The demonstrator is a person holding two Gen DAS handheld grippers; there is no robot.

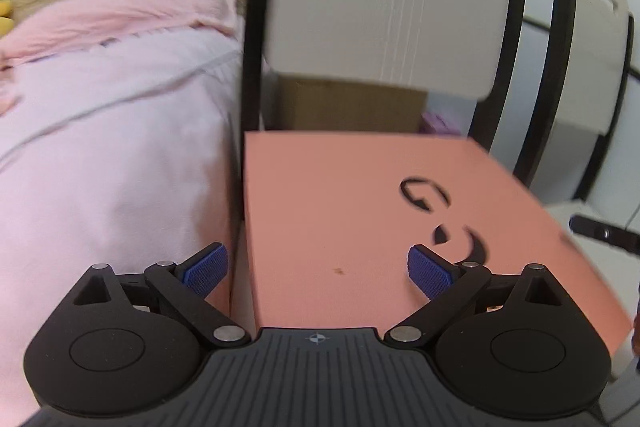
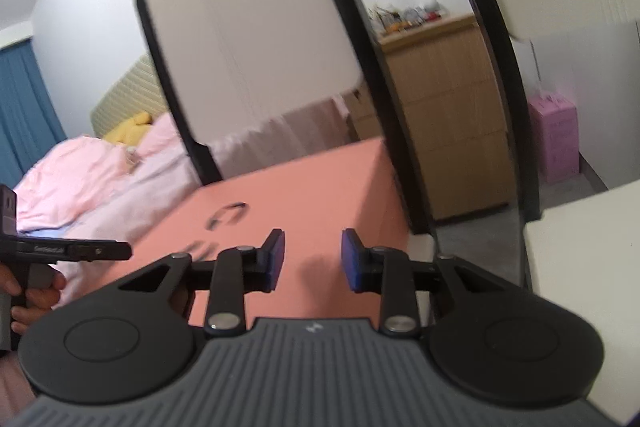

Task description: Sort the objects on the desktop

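A salmon-pink box (image 1: 360, 207) with a black headphone logo lies flat below both grippers. My left gripper (image 1: 318, 269) hangs over its near left part, its blue pads spread wide with nothing between them. In the right wrist view the same pink box (image 2: 312, 187) fills the middle. My right gripper (image 2: 312, 259) hovers over it with the blue pads a narrow gap apart and nothing gripped. A person's hand (image 2: 36, 295) holds the left device's black body (image 2: 72, 251) at the left edge.
Two chairs with white backrests and black frames (image 1: 380, 7) (image 2: 248, 39) stand just behind the box. A bed with pink bedding (image 1: 112, 107) lies to the left. A cardboard box (image 1: 352, 103), a wooden dresser (image 2: 440, 107) and a white tabletop (image 2: 588, 259) are also in view.
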